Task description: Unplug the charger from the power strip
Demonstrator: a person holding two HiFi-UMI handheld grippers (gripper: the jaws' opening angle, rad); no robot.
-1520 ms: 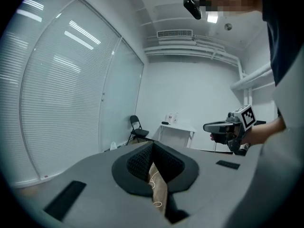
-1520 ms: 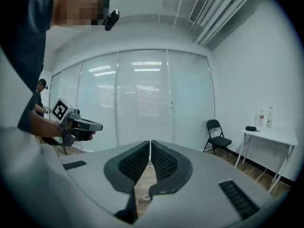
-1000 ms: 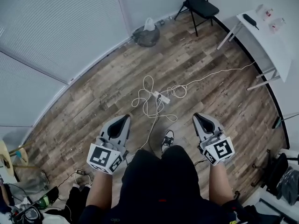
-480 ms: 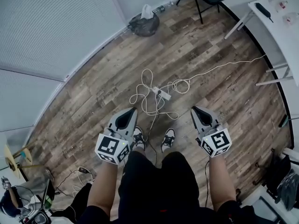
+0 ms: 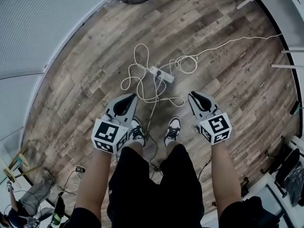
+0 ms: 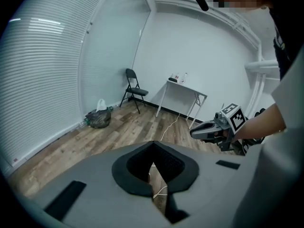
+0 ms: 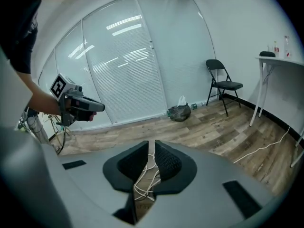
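Power strip (image 5: 162,74) — white, slim — among looped white cords (image 5: 140,90)

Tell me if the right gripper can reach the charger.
Probably yes: only floor and loose cable lie between the right gripper and the charger on the power strip; its shut jaws must open.

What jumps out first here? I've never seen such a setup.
The left hand-held gripper and right hand-held gripper, each with a black-and-white marker cube, point down beside the person's sneakers. Beyond them, on the wood floor, a white power strip lies among loops of white cable.
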